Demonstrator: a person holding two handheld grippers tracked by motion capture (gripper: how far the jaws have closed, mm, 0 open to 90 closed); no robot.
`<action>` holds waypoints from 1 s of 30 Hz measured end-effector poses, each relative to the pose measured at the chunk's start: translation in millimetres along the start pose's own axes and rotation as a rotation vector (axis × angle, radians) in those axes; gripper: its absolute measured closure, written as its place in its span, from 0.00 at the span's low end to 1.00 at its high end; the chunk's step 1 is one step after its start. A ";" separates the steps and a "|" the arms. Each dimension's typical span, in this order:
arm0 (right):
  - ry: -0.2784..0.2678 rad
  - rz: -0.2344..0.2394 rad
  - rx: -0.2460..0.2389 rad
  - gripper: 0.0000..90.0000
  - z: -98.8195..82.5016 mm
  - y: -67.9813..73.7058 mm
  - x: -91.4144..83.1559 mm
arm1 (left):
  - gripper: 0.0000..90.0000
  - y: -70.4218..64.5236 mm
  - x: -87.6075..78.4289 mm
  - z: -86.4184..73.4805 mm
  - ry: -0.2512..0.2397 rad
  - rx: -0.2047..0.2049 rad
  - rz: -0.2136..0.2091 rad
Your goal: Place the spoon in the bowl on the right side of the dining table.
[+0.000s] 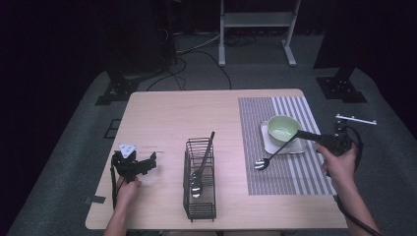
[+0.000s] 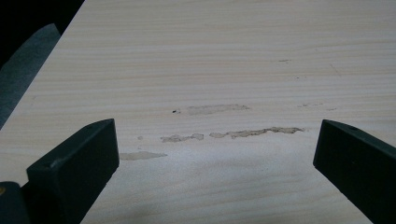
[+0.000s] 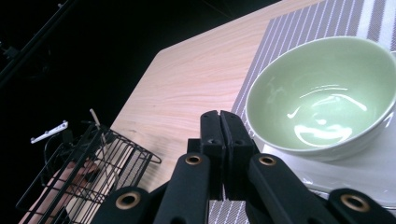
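My right gripper (image 1: 301, 133) reaches in from the right beside the pale green bowl (image 1: 282, 128). Its jaws are shut on the handle end of a black-handled utensil (image 1: 278, 150). The utensil slants down-left, and its silver head (image 1: 260, 164) is over the striped placemat (image 1: 295, 177). In the right gripper view the jaws (image 3: 222, 122) are pressed together, with the bowl (image 3: 322, 98) just beyond them on a white square plate (image 3: 364, 172). My left gripper (image 1: 147, 163) rests low at the table's left, open, with only bare wood between its jaws (image 2: 215, 154).
A black wire caddy (image 1: 200, 196) stands at the table's front centre, with a spoon (image 1: 196, 184) and another black-handled utensil (image 1: 209, 147) in it. The wooden table (image 1: 167, 118) is ringed by dark floor. Cables and a white stand (image 1: 255, 19) lie behind it.
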State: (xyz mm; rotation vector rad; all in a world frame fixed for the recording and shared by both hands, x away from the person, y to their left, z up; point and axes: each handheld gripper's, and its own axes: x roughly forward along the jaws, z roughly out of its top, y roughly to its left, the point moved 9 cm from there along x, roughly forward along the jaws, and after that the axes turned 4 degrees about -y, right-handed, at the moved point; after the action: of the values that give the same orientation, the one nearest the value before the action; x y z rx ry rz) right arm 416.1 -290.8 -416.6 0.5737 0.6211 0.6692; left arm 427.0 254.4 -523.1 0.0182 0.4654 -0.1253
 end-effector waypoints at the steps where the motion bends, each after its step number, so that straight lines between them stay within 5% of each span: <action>1: -0.004 -0.004 0.001 0.98 1.1 -0.7 -0.1 | 0.00 0.0 0.0 0.0 0.000 -0.001 -0.001; 30: -0.050 -0.054 -0.001 0.98 25.3 -8.8 -2.1 | 0.00 -0.4 0.1 -0.2 0.002 0.009 0.000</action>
State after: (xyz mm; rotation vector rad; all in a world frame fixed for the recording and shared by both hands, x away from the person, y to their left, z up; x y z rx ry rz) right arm 435.5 -305.1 -404.6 0.5694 0.5876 0.6030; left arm 426.9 254.0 -523.3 0.0275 0.4670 -0.1272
